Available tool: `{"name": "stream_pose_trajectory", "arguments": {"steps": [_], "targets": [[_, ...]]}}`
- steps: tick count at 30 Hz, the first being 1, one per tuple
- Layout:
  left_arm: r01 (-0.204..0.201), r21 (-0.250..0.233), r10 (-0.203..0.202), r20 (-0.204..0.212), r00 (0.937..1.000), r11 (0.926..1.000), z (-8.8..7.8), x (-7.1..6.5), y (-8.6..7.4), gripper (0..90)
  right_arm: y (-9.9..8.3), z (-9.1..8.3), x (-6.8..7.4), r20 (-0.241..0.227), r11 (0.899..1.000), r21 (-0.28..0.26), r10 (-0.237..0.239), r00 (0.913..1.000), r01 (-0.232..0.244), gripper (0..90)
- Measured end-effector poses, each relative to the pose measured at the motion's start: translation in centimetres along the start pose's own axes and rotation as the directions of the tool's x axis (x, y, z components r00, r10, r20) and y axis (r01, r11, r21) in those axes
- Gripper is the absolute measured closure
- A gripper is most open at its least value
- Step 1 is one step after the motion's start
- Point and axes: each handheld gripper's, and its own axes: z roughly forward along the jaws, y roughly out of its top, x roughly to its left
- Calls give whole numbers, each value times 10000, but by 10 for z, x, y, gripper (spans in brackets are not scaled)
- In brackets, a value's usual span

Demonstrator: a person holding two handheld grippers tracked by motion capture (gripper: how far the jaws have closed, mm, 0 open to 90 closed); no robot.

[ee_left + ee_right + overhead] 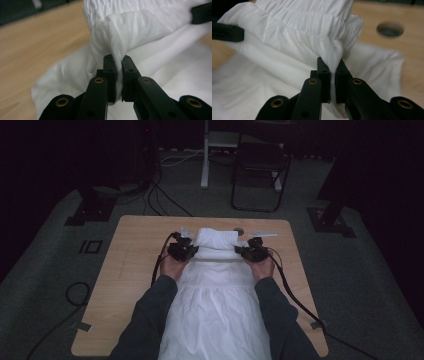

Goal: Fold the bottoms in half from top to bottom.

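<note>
A: From above we see the white garment [215, 290] spread down the middle of the wooden table [135, 270], its near end running off the bottom edge of the picture between our sleeves. Our left gripper [186, 251] and right gripper [248, 252] sit at either side of its far, folded end.

B: Up close we get what that view hides. Our left gripper [118, 65] has its jaws nearly together, pinching a bunched fold of the garment [140, 25]. Our right gripper [331, 67] does the same, jaws narrow on a pleated edge of the cloth [294, 37].

A: The right gripper view also catches a round hole [390, 29] in the tabletop beside the cloth.

B: No containers here. The room behind the table is too dark for us to make out much beyond a chair [260, 170].
</note>
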Motion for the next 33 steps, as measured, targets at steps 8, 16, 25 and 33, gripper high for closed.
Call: {"name": "stream_pose_trajectory", "arguments": {"steps": [8,16,25,33], "targets": [[-347,-997,472,1261,9909,9944,-68,-33,-16,847,0,-70,26,-578,9891,-879,-1230,9907,1177,861],[-32,507,-73,2060,9785,9987,-68,-57,-87,843,-69,-76,52,-1254,9803,427,-1861,9745,1927,860],[-732,2247,357,1668,9853,9717,-38,-59,-135,837,-120,-58,68,-1933,9700,1591,-1518,9693,1836,857],[-982,2568,650,1349,9887,9615,-16,-31,-116,839,-122,-39,79,-2002,9661,1801,-1482,9685,1851,855]]}}
